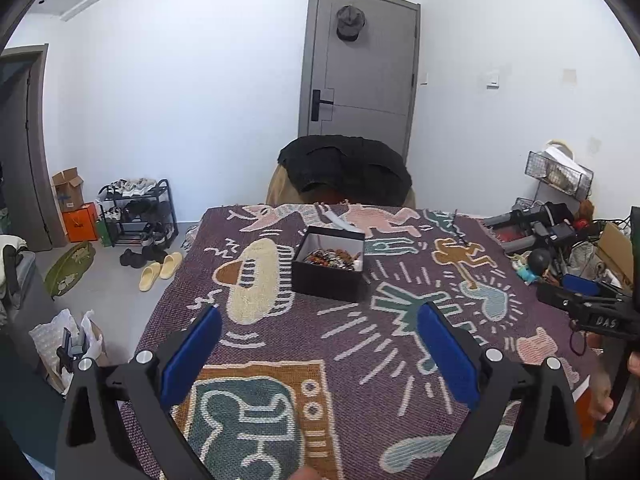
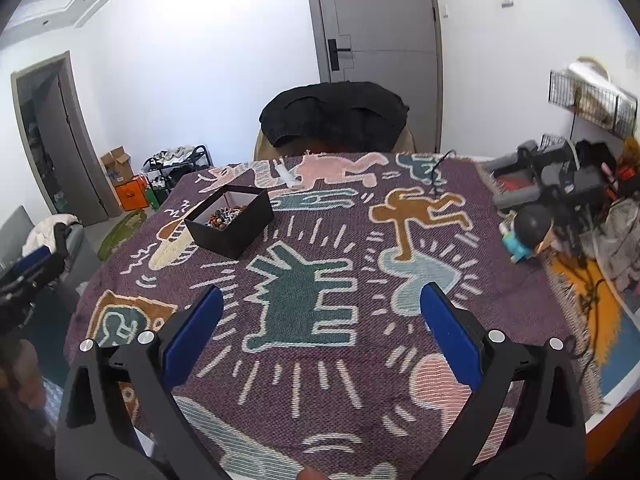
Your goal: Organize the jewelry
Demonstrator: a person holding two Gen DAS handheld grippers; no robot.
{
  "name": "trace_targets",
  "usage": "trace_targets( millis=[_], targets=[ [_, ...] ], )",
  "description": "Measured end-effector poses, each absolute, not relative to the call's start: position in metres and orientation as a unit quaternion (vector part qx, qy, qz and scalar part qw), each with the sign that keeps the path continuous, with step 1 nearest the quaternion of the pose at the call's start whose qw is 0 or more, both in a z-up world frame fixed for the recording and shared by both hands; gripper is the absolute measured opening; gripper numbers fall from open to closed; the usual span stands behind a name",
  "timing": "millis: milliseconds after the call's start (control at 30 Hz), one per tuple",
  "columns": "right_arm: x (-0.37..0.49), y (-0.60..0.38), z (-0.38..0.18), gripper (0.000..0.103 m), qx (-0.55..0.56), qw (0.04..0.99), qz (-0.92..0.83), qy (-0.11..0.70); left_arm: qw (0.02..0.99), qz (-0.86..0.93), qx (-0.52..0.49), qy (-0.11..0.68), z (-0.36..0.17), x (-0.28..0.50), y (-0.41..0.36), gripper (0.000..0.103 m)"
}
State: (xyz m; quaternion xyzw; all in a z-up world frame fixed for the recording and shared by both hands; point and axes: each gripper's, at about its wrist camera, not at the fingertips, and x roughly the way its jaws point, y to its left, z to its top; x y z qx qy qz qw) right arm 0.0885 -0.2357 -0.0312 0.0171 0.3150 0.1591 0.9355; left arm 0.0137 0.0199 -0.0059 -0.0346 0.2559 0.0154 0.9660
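Observation:
A black open box (image 1: pixel 326 276) stands on the patterned purple cloth, holding a heap of beaded jewelry (image 1: pixel 332 258). In the right wrist view the same box (image 2: pixel 236 232) sits far left with the beads (image 2: pixel 224 216) showing inside. My left gripper (image 1: pixel 320 352) is open above the cloth, well short of the box, with nothing between its blue pads. My right gripper (image 2: pixel 320 328) is open too, hovering over the green dog figure, to the right of the box. The right gripper (image 1: pixel 592 312) also shows at the right edge of the left wrist view.
The cloth-covered table (image 2: pixel 340 380) has a chair with a black garment (image 1: pixel 348 172) at its far side. A small toy figure (image 2: pixel 528 236), cables and dark equipment (image 2: pixel 560 184) crowd the right end. A white strip (image 2: pixel 286 176) lies beyond the box. A shoe rack (image 1: pixel 136 212) stands on the floor at left.

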Motion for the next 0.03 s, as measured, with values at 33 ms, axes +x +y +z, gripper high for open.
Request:
trace_targets(
  millis=[33],
  targets=[
    [0.0912,-0.2344,-0.0324,0.098,0.026,0.933,0.162,0.319,0.965,0.020,-0.035,0.258,-0.0083,0.0159,0.0227,0.095]
  ],
)
